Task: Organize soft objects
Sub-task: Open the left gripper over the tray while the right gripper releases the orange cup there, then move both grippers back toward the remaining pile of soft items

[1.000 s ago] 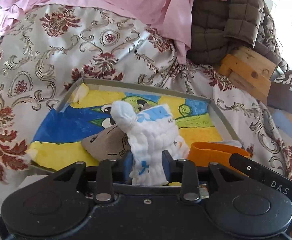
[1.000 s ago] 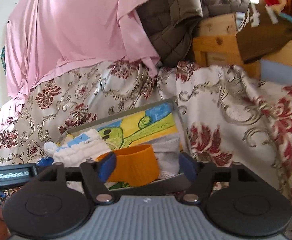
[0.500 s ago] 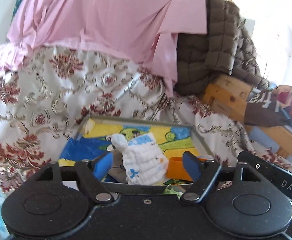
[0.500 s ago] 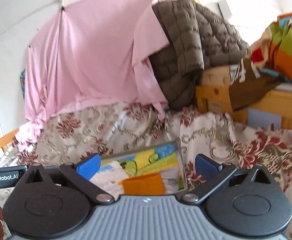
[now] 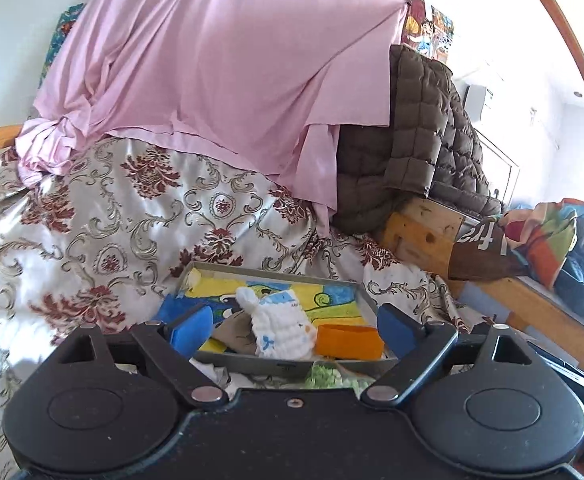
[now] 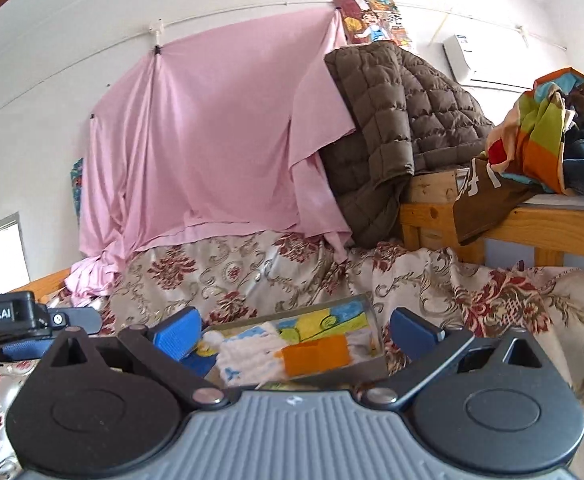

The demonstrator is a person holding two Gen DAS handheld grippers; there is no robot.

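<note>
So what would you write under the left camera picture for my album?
Left gripper opening, nothing held, before a tray with white cloth and orange piece.

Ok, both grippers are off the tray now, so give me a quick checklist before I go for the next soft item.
1. Left gripper empty: ok, jaws opening, nothing between the pads.
2. Right gripper empty: ok, jaws wide open.
3. White gauze cloth inside the tray: ok, bunched upright.
4. Orange band inside the tray: ok, beside the cloth.
5. Grey cloth inside the tray: ok, partly under the white one.
6. Green item below the tray's near edge: cannot tell what it is, mostly hidden.
</note>
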